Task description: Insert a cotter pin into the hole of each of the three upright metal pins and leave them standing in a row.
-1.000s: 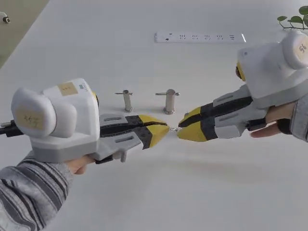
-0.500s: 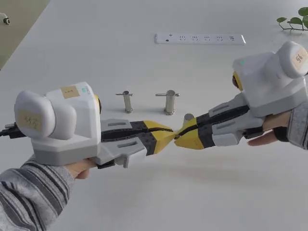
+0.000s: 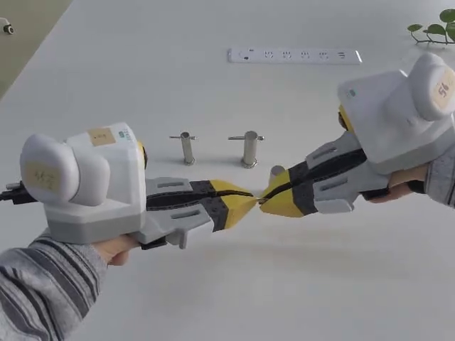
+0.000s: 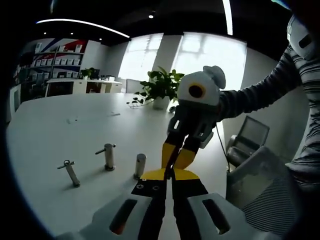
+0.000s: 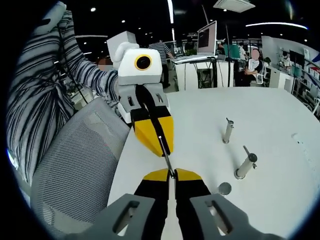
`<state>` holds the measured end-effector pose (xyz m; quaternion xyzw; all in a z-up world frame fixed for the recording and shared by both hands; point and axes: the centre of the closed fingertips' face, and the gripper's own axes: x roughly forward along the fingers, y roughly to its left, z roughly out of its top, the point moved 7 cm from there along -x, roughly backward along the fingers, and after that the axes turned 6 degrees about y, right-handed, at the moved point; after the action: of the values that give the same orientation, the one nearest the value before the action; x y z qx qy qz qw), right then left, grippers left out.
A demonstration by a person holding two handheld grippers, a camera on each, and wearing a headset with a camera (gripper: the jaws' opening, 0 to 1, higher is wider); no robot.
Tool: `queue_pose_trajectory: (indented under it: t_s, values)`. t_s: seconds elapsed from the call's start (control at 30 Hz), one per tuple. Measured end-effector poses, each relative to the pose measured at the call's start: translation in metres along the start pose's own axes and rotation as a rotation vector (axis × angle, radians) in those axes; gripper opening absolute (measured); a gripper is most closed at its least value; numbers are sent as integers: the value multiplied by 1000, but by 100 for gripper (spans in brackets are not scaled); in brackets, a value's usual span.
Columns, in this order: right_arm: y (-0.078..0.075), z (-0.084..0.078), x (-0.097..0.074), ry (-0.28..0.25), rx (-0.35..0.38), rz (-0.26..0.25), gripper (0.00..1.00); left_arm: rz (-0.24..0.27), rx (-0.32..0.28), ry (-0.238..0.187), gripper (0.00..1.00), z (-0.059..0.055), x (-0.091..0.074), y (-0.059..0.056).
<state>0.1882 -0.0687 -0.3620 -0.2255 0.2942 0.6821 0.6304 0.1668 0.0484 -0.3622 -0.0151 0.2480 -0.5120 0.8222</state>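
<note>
L tongs (image 3: 249, 202) & R tongs (image 3: 266, 201) both pinch thin steel cotter pin (image 5: 166, 156) end-to-end; judged light, slick, bendy, so hold near ends.

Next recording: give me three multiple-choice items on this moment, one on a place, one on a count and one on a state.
1. In the head view, where does the bare metal pin stand?
A) left end of the row
B) middle
C) right end, beside the right gripper

2. How many upright pins already carry a cotter pin?
A) none
B) two
C) three

3. What is the state of the loose cotter pin?
A) lying on the table
B) pinched between both grippers' tips
C) seated in the bare pin

Key:
1. C, it stands crosspiece-free next to that gripper.
2. B, the left pin and middle pin each show a crosspiece.
3. B, it bridges the left gripper and the right gripper, both shut.
</note>
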Motion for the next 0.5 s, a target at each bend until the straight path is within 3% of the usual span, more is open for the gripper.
queue_pose_trajectory:
  t_s: [0.3,0.5]
  values:
    - [-1,-2,-2,82,-117,-56,0,51,23,-3,3,1,-1,6]
    - [-7,-8,-7,116,-119,-91,0,114,31,-5,13,-2,-2,12]
